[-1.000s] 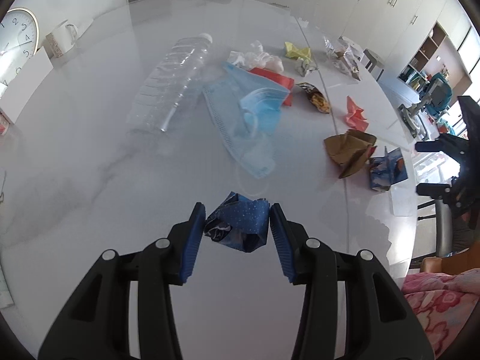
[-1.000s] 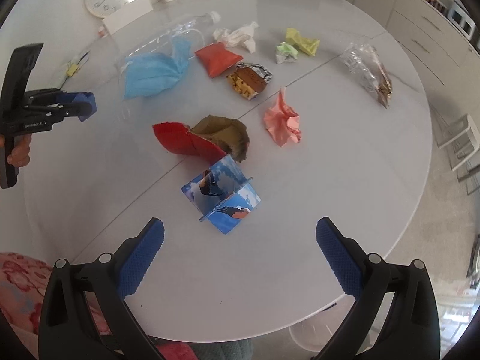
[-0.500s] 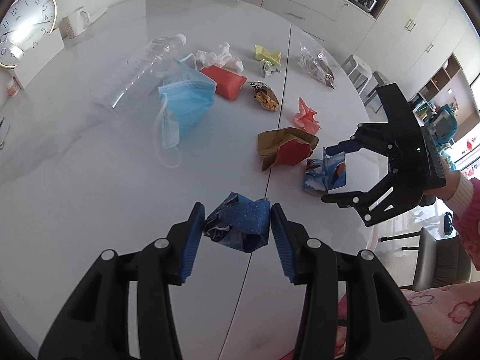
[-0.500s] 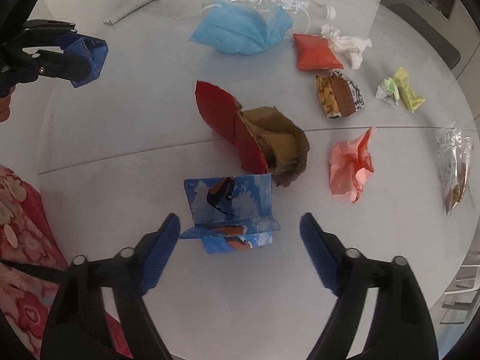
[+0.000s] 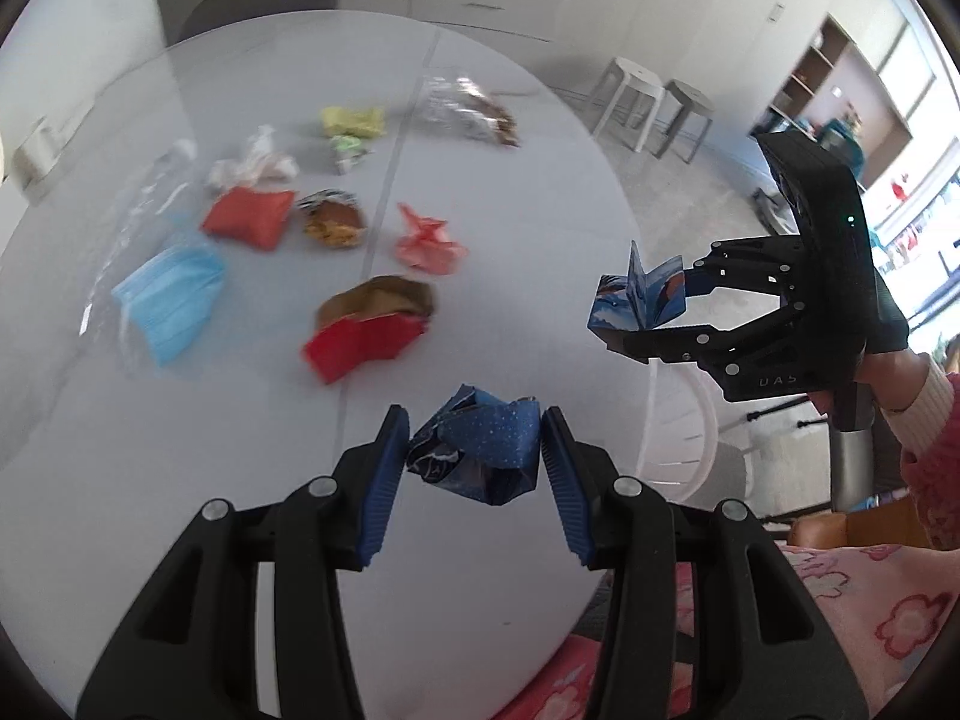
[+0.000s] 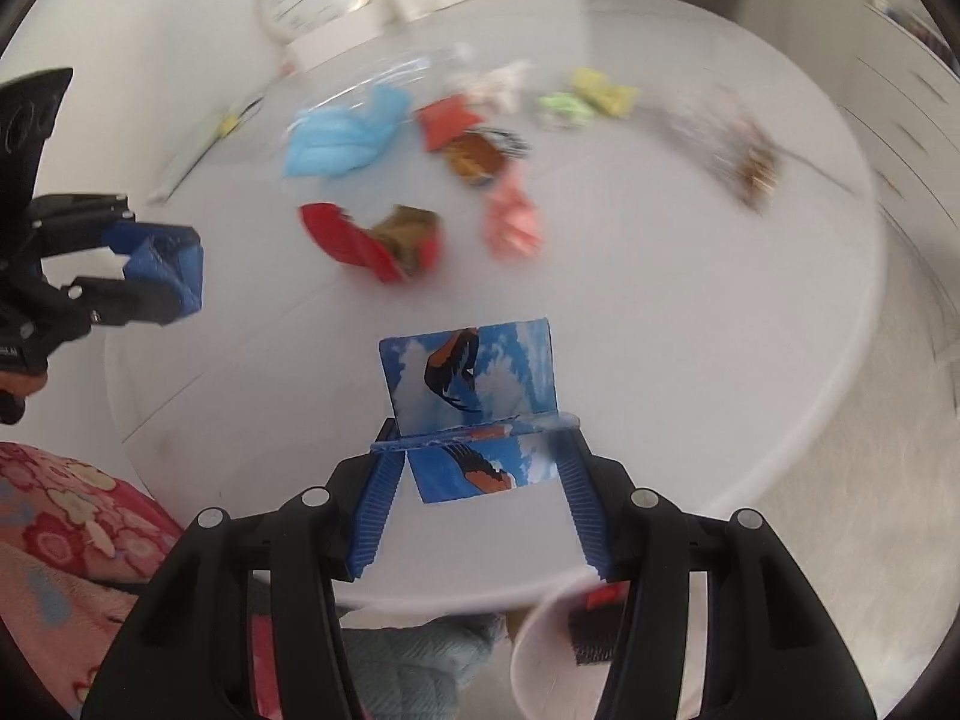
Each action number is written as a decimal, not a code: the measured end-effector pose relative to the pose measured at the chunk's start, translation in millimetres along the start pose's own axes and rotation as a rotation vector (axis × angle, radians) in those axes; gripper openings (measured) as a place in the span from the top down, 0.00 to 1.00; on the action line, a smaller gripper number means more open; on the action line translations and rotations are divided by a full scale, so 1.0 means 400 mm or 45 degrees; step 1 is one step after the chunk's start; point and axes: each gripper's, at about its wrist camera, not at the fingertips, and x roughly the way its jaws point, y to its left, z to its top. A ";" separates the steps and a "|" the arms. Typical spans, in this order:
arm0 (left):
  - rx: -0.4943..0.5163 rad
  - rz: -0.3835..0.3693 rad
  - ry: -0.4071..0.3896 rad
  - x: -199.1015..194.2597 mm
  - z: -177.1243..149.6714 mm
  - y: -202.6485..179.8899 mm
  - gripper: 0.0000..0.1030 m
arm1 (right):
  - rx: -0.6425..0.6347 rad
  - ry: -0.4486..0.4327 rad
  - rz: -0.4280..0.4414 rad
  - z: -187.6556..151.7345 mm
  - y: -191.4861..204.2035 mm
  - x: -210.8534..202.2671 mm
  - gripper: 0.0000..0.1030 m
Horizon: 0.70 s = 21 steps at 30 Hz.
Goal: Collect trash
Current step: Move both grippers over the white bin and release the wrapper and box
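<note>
Above the near edge of the round white table [image 6: 750, 312] I hold two pieces of trash, one in each gripper. My left gripper [image 5: 475, 450] is closed on a crumpled dark blue paper with small white dots [image 5: 480, 450], and it hangs over the table. My right gripper [image 6: 477, 456] clamps a folded blue card printed with clouds and a dark figure [image 6: 474, 384] by its two side edges — the card is lifted clear of the surface. Below my right gripper I see a pale round rim [image 6: 543, 648], maybe a bin, but it is blurred and I cannot tell for sure. So I judge the step in hand is carrying, not picking. The next move calls for bringing each piece over the container and opening the jaws there. More trash is left on the table: a red and brown torn wrapper [image 5: 372, 324], a pink crumpled paper [image 5: 429, 240], a light blue face mask [image 5: 171, 294]
</note>
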 end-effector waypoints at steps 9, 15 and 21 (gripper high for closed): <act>0.379 -0.344 0.149 0.185 0.088 -0.372 0.57 | 0.391 -0.020 -0.214 -0.284 -0.166 -0.172 0.49; 0.579 -0.416 0.269 0.301 0.083 -0.582 0.50 | 0.530 -0.035 -0.262 -0.415 -0.228 -0.229 0.49; 0.563 -0.424 0.314 0.346 0.096 -0.657 0.32 | 0.587 -0.036 -0.255 -0.504 -0.279 -0.260 0.49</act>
